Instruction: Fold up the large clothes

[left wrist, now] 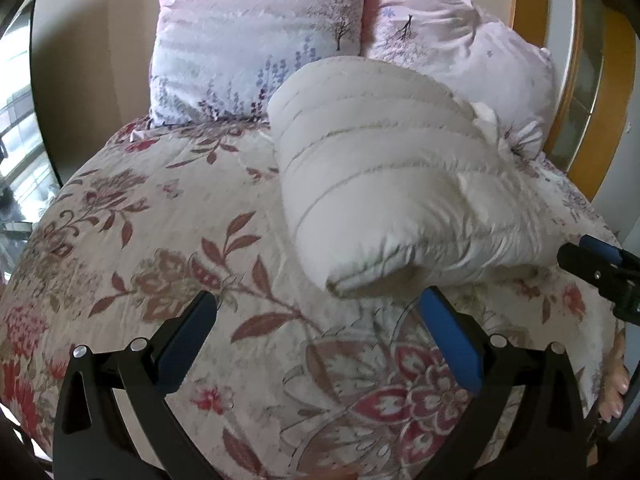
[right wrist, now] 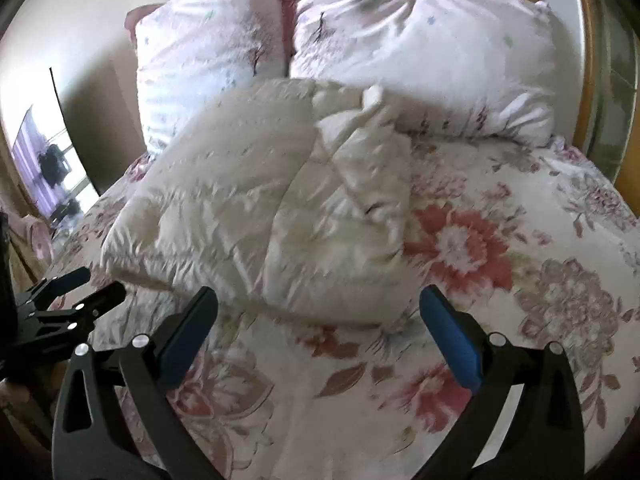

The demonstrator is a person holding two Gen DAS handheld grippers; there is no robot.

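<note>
A cream quilted puffer garment [left wrist: 384, 188] lies folded into a thick bundle on the floral bedspread [left wrist: 160, 240]. It also shows in the right wrist view [right wrist: 260, 208], with a sleeve folded over its right side. My left gripper [left wrist: 320, 308] is open and empty, just in front of the bundle's near edge. My right gripper [right wrist: 320, 300] is open and empty, just in front of the bundle's near edge too. The right gripper also shows at the right edge of the left wrist view [left wrist: 600, 264]. The left gripper shows at the left of the right wrist view [right wrist: 80, 288].
Two pink floral pillows [left wrist: 256, 40] [right wrist: 420, 52] lean against the wall behind the garment. A wooden frame [left wrist: 576, 80] stands to the right. A window [right wrist: 48, 168] is at the left. The bedspread [right wrist: 500, 280] lies bare right of the bundle.
</note>
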